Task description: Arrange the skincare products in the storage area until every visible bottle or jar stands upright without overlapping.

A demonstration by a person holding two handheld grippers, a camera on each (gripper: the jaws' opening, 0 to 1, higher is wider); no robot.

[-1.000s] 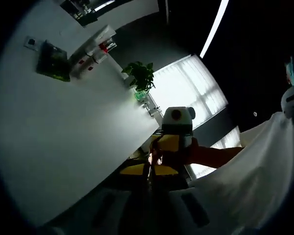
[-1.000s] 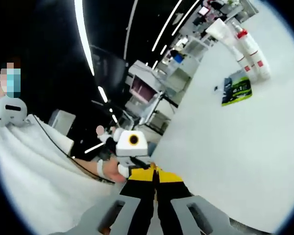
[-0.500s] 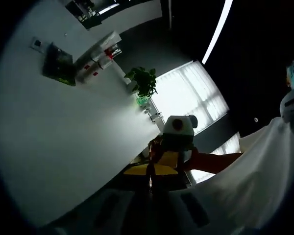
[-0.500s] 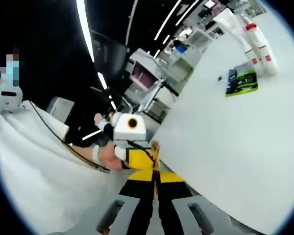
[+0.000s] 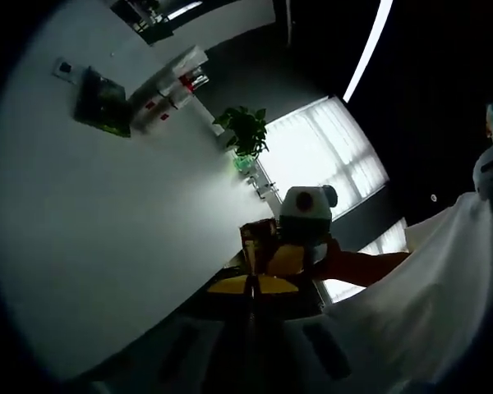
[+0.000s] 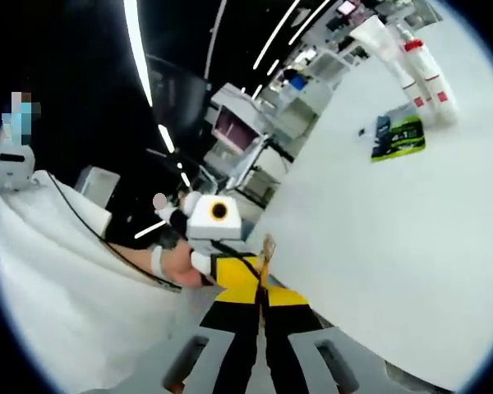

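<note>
Left gripper point(image 5: 251, 300) and right gripper point(image 6: 261, 308) hovering off the white table point(image 6: 378, 246) edge, jaws pressed together, gripping nothing. Skincare bottles point(image 6: 423, 78) lying far across the table beside a green packet point(image 6: 398, 135); potted plant point(image 5: 245, 131) beyond.

far across the tabletop point(image 6: 411, 246) from me — bottles point(image 6: 423, 78) lying just behind a flat packet point(image 6: 397, 136).

We look from off the white table's point(image 5: 107, 213) near edge in both rolled views, far from the white bottles point(image 6: 423, 70), each view catching the opposite gripper
</note>
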